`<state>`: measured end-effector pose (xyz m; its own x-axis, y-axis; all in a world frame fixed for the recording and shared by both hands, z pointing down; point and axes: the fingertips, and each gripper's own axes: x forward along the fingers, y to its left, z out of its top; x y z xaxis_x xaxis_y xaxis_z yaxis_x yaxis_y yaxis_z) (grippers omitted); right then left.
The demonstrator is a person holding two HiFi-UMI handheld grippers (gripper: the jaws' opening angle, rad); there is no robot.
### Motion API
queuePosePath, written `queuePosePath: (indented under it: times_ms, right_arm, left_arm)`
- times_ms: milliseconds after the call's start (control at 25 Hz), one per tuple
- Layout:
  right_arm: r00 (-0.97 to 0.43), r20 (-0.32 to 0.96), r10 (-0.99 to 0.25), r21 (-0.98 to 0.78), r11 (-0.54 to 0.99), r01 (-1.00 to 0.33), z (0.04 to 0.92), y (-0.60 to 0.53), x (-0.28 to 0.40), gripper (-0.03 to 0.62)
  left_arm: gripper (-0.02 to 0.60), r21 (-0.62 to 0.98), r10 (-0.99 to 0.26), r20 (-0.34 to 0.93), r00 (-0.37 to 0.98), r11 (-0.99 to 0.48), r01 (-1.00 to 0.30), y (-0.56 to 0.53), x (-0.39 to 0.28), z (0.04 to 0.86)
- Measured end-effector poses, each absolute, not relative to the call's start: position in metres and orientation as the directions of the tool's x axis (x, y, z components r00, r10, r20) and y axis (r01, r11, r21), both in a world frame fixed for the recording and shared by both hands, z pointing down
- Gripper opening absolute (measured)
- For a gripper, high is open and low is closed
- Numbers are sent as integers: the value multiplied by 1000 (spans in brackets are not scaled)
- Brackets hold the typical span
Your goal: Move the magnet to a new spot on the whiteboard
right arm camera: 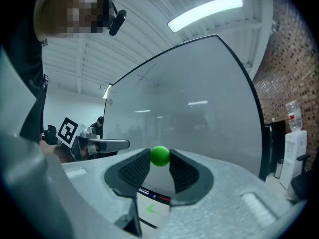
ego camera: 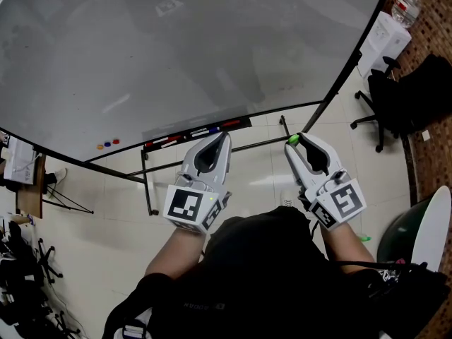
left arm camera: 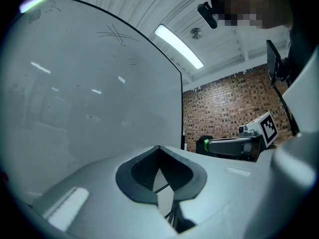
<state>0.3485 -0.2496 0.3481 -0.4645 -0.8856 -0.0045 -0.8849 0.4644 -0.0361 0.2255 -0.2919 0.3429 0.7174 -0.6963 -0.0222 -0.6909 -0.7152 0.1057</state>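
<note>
Magnet (right arm camera: 160, 156) in right claw (right arm camera: 159, 160), left claw (left arm camera: 159, 149) closed

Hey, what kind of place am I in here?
Probably an office or lab workspace: a large freestanding whiteboard, a black office chair, and a water dispenser beside a brick wall.

The whiteboard (ego camera: 176, 55) stands on a tiled floor (ego camera: 106, 217). Three small round magnets (ego camera: 107, 145) sit in a row near its lower left corner, and two square printed tags (ego camera: 169, 6) sit near its top. Markers lie in its tray (ego camera: 198, 131). A black office chair (ego camera: 385, 97) stands on the floor beyond the board's right edge.
</note>
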Motion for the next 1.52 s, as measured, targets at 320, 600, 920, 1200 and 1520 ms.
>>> queuePosePath:
  times_ms: [320,600,920,1200,1520]
  right_arm:
    - [-468,2,-883,-39,468,-883,348,-250,344,109]
    - [-450,-1,-893,-32,450,-892,347,-244,341,109]
    - [-433,1,-901,-21,433,-901,344,-230,338,109]
    - [-478,3,-878,4,478,-878,337,-211,327,109]
    - [-533,7,-846,9,533,-846,331,-161,316,109]
  left_arm:
    - [15,128,-693,-24,721,-717,-685,-292,222,343]
    - [15,132,-682,-25,731,-727,-674,-287,218,347]
    - [15,140,-667,-30,744,-740,-658,-275,218,350]
    - [15,141,-695,-50,717,-716,-684,-257,210,343]
    - [15,148,-737,-47,674,-673,-725,-211,200,339]
